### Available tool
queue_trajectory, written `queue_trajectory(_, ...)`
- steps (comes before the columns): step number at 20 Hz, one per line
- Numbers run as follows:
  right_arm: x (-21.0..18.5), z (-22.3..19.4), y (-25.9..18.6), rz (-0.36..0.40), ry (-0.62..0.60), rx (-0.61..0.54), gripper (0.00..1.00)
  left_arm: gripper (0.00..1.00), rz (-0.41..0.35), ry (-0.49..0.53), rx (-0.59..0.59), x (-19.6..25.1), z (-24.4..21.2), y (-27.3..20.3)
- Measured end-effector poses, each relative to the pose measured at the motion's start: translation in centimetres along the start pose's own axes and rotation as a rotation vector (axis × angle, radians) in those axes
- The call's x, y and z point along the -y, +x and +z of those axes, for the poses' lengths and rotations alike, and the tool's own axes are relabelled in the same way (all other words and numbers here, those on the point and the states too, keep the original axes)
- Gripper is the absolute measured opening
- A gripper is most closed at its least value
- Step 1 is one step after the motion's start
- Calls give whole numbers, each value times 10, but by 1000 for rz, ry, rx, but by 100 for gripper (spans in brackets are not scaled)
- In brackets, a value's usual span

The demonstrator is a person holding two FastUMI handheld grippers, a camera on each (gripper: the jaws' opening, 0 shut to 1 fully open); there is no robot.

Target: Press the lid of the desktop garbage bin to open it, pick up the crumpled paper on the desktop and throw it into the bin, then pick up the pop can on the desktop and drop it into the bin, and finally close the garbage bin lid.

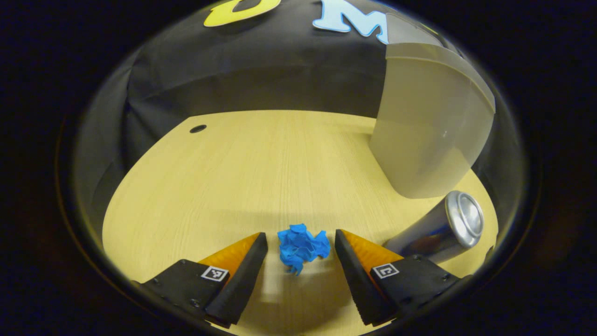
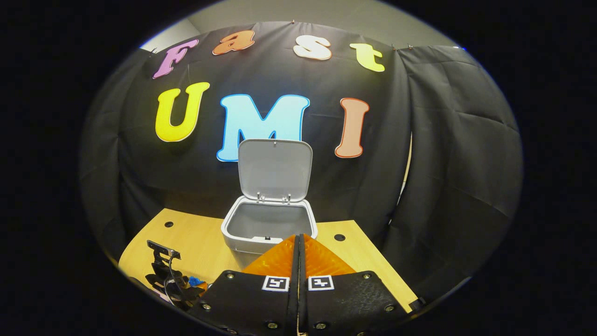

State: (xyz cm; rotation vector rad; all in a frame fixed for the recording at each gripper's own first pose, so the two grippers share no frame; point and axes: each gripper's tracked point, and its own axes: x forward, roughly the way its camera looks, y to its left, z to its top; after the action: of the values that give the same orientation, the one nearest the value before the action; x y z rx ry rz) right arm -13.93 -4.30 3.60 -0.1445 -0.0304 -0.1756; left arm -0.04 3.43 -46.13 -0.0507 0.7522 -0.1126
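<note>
The blue crumpled paper (image 1: 302,247) lies on the wooden desktop (image 1: 261,172), right between the fingers of my left gripper (image 1: 301,239), which is open and untouched by it. A silver pop can (image 1: 443,226) lies on its side just to the right. The grey bin's wall (image 1: 431,130) rises behind the can. In the right gripper view the bin (image 2: 268,224) stands with its lid (image 2: 275,169) up and its inside bare. My right gripper (image 2: 298,240) is shut with nothing in it, hovering in front of the bin. The left gripper (image 2: 170,280) appears low at the left beside the paper (image 2: 196,281).
Round cable holes (image 1: 197,128) (image 2: 339,237) dot the desktop near its back edge. Black cloth walls close the booth behind and on the right. Bare wood stretches left of the paper.
</note>
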Motion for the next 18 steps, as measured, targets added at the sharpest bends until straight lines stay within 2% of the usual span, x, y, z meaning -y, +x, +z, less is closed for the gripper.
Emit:
queue_trajectory(5,0,-6,1,2,2,-19,1,91,53,40,-6,-2,-2,4)
queue_trajectory(6,-1,-8,3,3,6,-22,1,93,65,39,-7,-3,-3,3)
queue_trajectory(7,-1,-10,3,6,10,-27,1,84,69,38,-9,-3,-3,2)
queue_trajectory(8,-1,-13,4,9,14,-33,1,82,75,36,-9,-4,-5,2)
queue_trajectory(9,-2,-14,6,11,17,-39,1,70,84,38,-9,-6,-4,3)
queue_trajectory(11,-2,-16,7,14,18,-47,1,40,89,30,-9,-6,-4,1)
queue_trajectory(14,-1,-17,10,18,9,-48,1,39,108,20,2,-10,1,0)
queue_trajectory(15,0,-17,10,20,9,-52,1,18,106,8,-1,-10,2,1)
queue_trajectory(16,0,-16,10,21,9,-51,1,22,111,-5,-8,-9,1,-1)
queue_trajectory(18,0,-16,11,25,8,-51,1,20,114,-12,-8,-10,3,-2)
